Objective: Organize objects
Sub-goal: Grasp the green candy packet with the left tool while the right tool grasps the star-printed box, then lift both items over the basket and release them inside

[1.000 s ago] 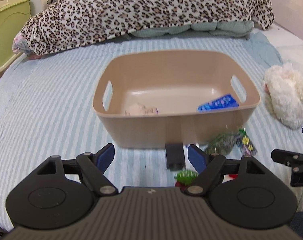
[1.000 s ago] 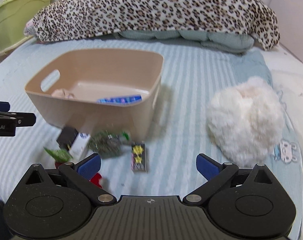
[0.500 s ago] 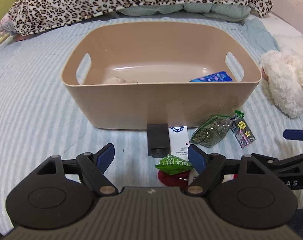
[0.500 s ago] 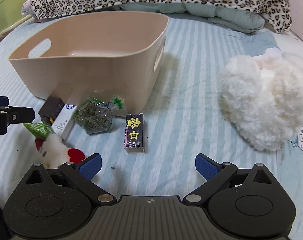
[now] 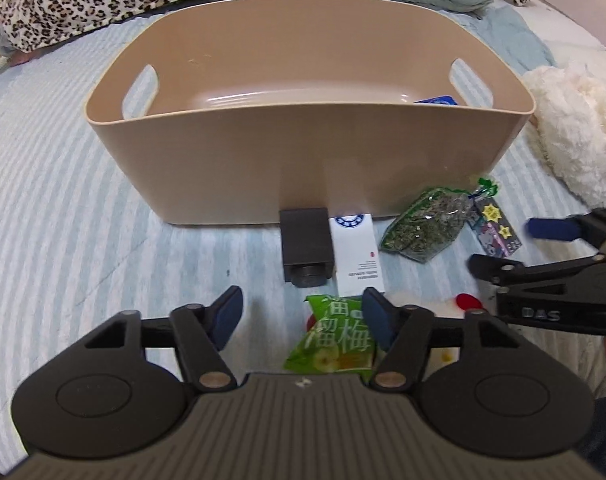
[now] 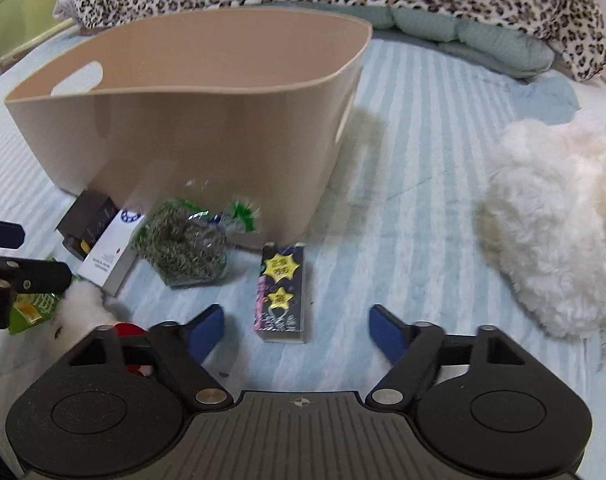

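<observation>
Now both tongs gape wide, holding nothing. Between the left gripper's (image 5: 303, 316) fingers lies a green packet (image 5: 337, 340), with a black box (image 5: 306, 246) and white box (image 5: 355, 254) just ahead against the bin (image 5: 303, 152). The starred box (image 6: 282, 292) lies between the right gripper's (image 6: 297, 330) fingers, ahead.

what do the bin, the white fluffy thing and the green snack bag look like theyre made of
Bin: probably smooth beige plastic; its molded wall gives a soft sheen.
Fluffy thing: white plush or faux fur, with a long shaggy pile.
Snack bag: glossy printed plastic film, crinkled and catching light.
</observation>
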### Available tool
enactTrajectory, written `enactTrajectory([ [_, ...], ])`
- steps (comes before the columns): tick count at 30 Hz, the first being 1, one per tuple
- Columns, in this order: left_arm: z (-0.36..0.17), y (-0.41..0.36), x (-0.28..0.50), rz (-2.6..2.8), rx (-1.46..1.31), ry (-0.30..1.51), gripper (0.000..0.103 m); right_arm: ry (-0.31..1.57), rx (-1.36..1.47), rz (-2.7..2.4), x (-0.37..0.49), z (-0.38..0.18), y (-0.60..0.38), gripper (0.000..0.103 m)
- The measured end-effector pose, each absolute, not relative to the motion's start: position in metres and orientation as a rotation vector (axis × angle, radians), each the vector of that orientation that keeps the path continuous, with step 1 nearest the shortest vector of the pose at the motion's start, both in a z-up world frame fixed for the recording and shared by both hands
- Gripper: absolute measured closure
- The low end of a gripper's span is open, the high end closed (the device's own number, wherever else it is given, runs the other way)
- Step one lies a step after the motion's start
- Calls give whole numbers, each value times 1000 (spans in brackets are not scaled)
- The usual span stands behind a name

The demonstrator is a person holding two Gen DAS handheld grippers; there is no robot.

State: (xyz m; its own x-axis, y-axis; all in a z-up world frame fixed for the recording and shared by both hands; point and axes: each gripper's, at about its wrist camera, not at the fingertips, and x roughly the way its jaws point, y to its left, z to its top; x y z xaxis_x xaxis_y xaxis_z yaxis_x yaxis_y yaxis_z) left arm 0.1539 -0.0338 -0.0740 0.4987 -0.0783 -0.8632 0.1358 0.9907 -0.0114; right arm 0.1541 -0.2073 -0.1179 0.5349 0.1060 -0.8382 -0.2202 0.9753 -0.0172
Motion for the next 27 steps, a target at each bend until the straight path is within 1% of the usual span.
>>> enactTrajectory([
  [2,-72,-33,155,-138,56,1046,42,979,-119,200,154,-118,-205,31],
  [3,-72,-32,154,-139,54,1049,42,976,-118,204,153,-118,-204,33],
  [10,-72,-25,149,-167,24,1068,42,991,-132,233,152,-120,-197,57],
  [17,-83,-25,145,-208,-4,1097,43,1000,-112,233,154,-122,-198,55],
  [18,-83,-25,144,-210,-4,1092,47,1000,-110,235,154,-122,-198,56],
  [19,-83,-26,145,-217,-8,1090,58,1000,-110,236,154,-122,-198,63],
  [20,-83,-25,145,-225,-15,1092,66,999,-106,245,154,-122,-198,67],
  [21,-83,-26,146,-230,-22,1093,72,997,-98,258,155,-122,-199,74],
  [22,-83,-26,146,-231,-24,1093,72,995,-92,271,154,-121,-199,80],
  [27,-80,-26,145,-230,-29,1082,75,997,-70,313,152,-117,-200,81],
])
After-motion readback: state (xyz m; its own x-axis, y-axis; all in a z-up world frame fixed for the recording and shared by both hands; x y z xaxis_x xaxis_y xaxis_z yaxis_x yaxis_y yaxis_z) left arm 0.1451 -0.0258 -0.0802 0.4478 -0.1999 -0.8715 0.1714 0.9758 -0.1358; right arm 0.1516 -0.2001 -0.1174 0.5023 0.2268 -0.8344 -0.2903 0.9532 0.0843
